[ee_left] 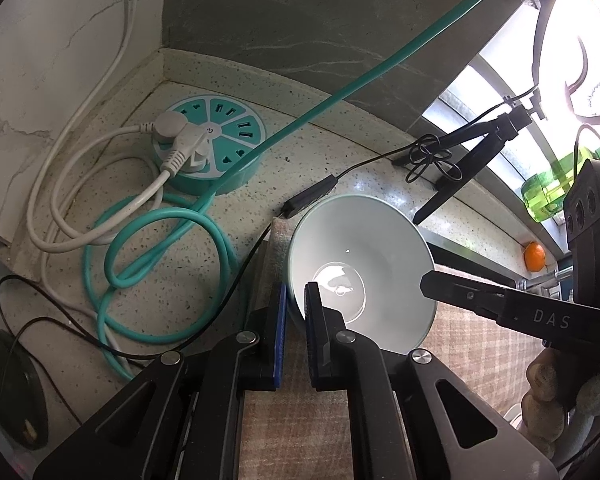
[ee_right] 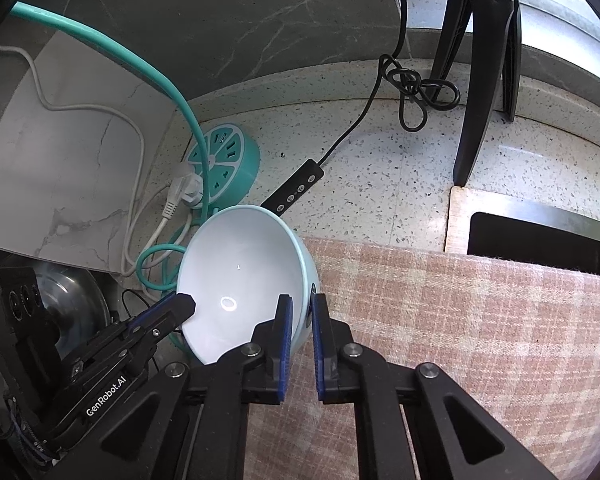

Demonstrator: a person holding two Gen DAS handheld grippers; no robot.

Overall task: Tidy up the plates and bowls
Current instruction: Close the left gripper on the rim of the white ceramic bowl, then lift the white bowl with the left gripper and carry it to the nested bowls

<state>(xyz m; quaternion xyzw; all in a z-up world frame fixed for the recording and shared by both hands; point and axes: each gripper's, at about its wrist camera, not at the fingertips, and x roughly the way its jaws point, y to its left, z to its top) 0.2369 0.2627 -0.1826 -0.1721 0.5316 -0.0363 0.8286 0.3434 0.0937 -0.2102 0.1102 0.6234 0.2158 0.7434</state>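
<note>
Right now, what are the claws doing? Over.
Left claw and right claw both clamped on bowl rim, opposite sides. Bowl tilted. Teal cable close behind.

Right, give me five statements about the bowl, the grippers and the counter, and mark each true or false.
1. Both grippers pinch the rim of the pale blue ceramic bowl, the left gripper and the right gripper on opposite sides. True.
2. The bowl holds soup. False: it is empty.
3. The round teal lemon-slice power strip has a white plug in it. True.
4. The bowl sits flat and upright. False: it is tilted, opening towards the cameras.
5. The pink plaid cloth is plain green. False: it is pink with a check pattern.
</note>
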